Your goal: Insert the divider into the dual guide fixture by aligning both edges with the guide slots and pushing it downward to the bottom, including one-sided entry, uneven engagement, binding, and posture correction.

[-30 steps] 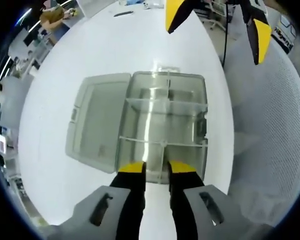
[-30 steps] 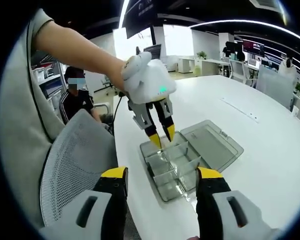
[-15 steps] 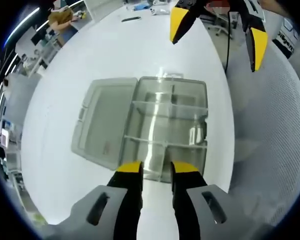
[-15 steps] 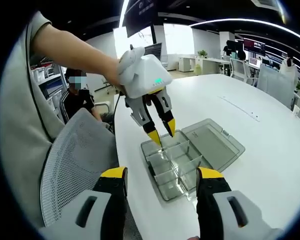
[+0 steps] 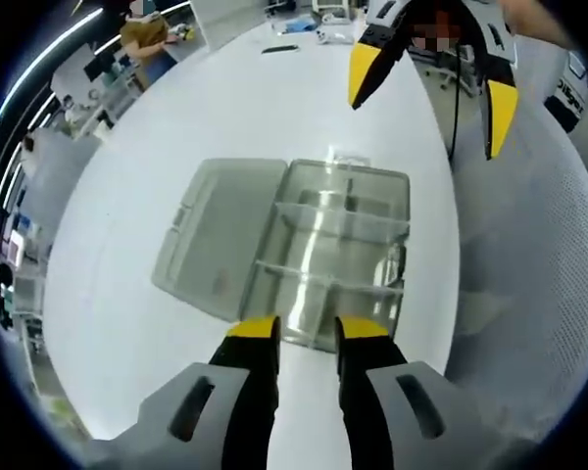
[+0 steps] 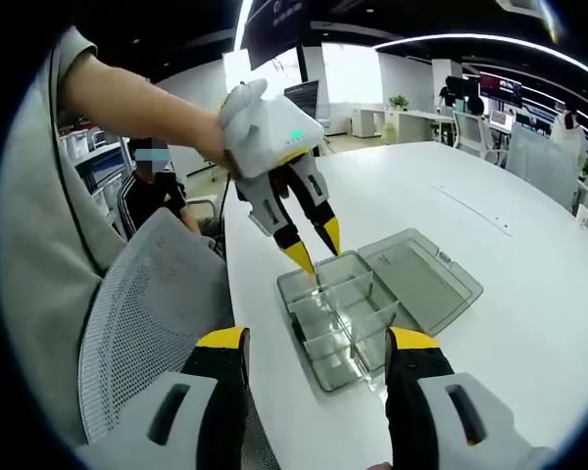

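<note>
A clear plastic compartment box (image 5: 335,257) lies on the white table (image 5: 206,108), its lid (image 5: 220,235) folded open flat beside it. Clear dividers (image 5: 345,221) cross its inside. My left gripper (image 5: 307,333) hovers above the box's near edge, its jaws a little apart with nothing visible between them. In the right gripper view the left gripper (image 6: 315,247) hangs above the far end of the box (image 6: 338,315), held by a gloved hand. My right gripper (image 6: 318,343) stands wide open and empty, short of the box. It enters the left gripper view as the right gripper (image 5: 431,88), high above the box's far side.
A grey mesh chair (image 6: 147,323) stands against the table edge next to the box, seen also as the mesh chair (image 5: 539,245). A seated person (image 6: 155,191) is behind it. Bare table (image 6: 529,323) stretches beyond the lid (image 6: 423,279).
My left gripper has risen and drawn back from the box, which looks smaller and farther in its view. The right gripper has held nearly still. The box has not moved.
</note>
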A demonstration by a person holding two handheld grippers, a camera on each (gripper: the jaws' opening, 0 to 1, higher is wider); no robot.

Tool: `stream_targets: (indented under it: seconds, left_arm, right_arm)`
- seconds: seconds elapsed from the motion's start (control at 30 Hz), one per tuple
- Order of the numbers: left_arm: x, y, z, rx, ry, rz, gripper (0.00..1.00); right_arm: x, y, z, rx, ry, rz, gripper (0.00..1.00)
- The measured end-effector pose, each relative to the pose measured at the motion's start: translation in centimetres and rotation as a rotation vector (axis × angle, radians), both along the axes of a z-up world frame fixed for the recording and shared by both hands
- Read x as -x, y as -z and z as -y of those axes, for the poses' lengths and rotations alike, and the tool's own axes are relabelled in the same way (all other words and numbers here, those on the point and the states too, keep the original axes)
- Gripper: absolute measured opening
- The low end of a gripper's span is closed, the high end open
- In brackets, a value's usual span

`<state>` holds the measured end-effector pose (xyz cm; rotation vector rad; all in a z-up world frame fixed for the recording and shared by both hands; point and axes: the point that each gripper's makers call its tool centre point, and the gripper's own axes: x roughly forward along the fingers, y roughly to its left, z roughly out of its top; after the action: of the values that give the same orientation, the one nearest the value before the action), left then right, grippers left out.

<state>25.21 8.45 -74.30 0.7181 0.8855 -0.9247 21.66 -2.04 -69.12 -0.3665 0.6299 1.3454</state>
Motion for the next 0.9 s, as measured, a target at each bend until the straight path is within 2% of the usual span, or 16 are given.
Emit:
stream_targets:
  seconds: [0.9]
  left_arm:
    - [0.5,-3.4,2.3,0.165,-0.119,0.081,0.21]
  right_arm:
    - [0.4,0.7,0.9,0.032,0.004,-0.015,0.55]
